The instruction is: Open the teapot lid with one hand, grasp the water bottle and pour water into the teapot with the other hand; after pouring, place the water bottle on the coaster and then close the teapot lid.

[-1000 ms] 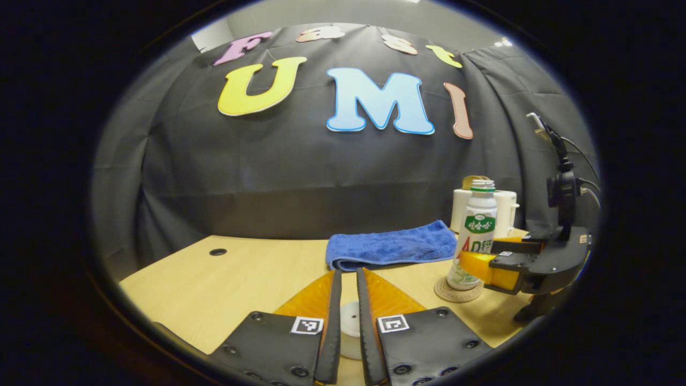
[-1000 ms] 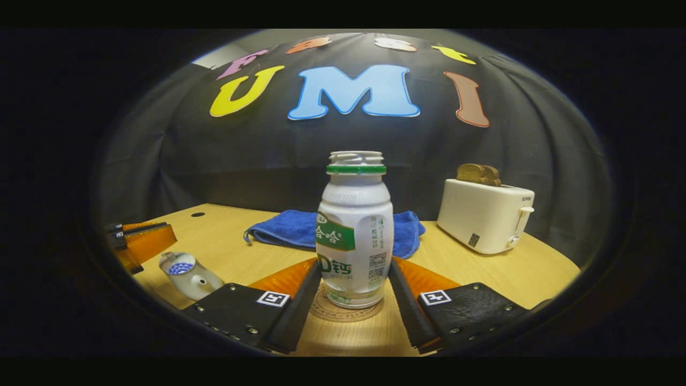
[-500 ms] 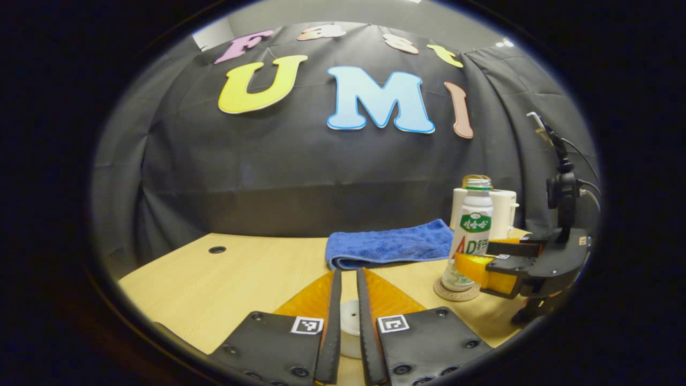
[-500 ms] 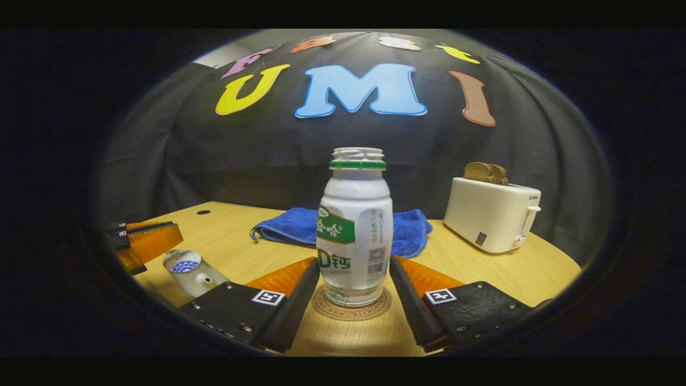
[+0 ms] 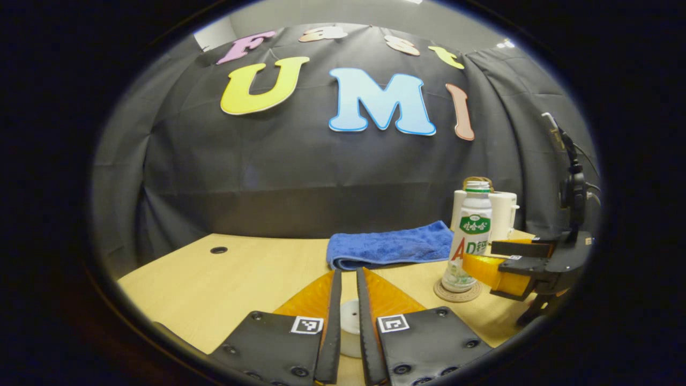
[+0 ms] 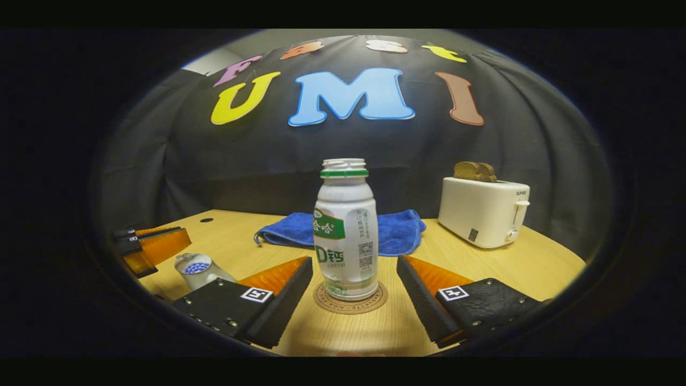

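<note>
The white water bottle [image 6: 345, 241], uncapped with a green neck ring, stands upright on the round cork coaster [image 6: 350, 301]. My right gripper [image 6: 355, 261] is open, a finger on each side of the bottle with a gap on both sides. In the left gripper view the bottle [image 5: 470, 238] and coaster [image 5: 457, 292] sit at the right, with the right gripper [image 5: 496, 262] beside them. My left gripper [image 5: 345, 274] is shut on the white teapot lid [image 5: 349, 327]. The pale teapot [image 6: 199, 269] stands lidless at lower left, below the left gripper [image 6: 161, 244].
A folded blue towel [image 6: 396, 230] lies behind the bottle on the wooden table [image 6: 536, 262]. A white toaster [image 6: 485, 212] with bread in it stands at the back right. A cable hole [image 5: 218, 250] marks the table's far left.
My right gripper has opened wider and drawn back from the bottle, which stays standing on the coaster. The left gripper holds still with the lid.
</note>
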Tool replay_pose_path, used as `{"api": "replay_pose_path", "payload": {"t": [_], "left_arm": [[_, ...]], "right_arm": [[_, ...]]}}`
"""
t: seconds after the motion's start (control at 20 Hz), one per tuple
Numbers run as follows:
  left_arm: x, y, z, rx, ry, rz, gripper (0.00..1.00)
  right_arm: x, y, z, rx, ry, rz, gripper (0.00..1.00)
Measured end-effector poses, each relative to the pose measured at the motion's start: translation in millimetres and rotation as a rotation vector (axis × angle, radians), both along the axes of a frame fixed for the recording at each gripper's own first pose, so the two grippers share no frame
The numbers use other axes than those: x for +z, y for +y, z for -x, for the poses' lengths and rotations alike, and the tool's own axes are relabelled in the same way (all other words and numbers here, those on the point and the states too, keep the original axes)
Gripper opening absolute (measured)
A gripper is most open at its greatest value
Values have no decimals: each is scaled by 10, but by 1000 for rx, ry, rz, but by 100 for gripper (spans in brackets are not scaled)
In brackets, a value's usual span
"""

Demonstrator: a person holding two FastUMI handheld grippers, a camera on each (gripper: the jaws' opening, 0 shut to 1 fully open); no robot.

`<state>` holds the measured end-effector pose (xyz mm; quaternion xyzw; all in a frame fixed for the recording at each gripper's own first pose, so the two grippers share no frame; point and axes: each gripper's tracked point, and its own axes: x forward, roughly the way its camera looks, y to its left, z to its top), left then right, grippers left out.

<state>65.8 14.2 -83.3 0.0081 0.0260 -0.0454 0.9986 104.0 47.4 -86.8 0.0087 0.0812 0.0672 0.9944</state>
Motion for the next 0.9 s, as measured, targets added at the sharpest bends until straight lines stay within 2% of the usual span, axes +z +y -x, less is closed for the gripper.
{"api": "replay_pose_path", "payload": {"t": [0.2,0.45,0.55,0.6,0.9], "left_arm": [[72,-38,153,-1,-21,4,33],[86,-216,578,-8,-42,97,30],[69,-260,764,-2,-41,97,30],[67,-280,849,0,-40,93,22],[-5,-456,1245,-5,-38,62,19]], "right_arm": [[137,39,321,18,-36,-27,96],[198,18,815,21,-68,-22,96],[184,-3,975,16,-71,-14,96],[178,-7,1059,16,-71,-20,96],[106,-13,1370,0,-76,-38,96]]}}
